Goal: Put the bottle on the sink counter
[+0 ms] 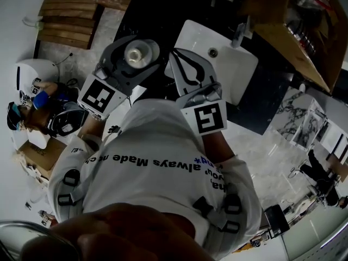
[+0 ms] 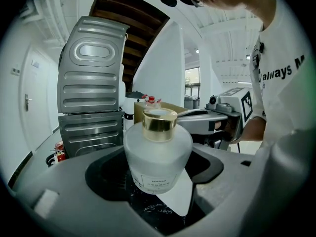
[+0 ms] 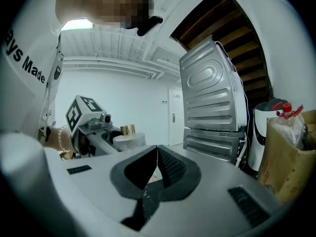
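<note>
Between the two fingers of the left gripper [image 1: 132,57] sits the bottle [image 2: 157,152], a squat frosted white one with a gold cap [image 2: 159,122] and a small label low on its front. It stands upright, and the fingers pinch its lower body from either side, so it hangs in the air and rests on nothing. From the head view its cap faces the camera, a little off the left edge of the white sink [image 1: 234,69] and near the rim of the dark counter [image 1: 272,86] that the sink is set into, touching neither. Just beside it to the right, the right gripper [image 3: 156,154] holds nothing: its black fingers are pressed together at the tips, which point toward the sink's left edge. A tap [image 1: 240,34] stands at the sink's far edge. Both grippers are held close in front of the person's white printed shirt [image 1: 157,167]. Farther off, a ribbed grey metal panel [image 2: 92,85] rises behind the bottle, wooden stairs [image 1: 69,15] lie beyond the left gripper, and a cardboard box [image 3: 289,162] stands at the right of the right gripper view.
</note>
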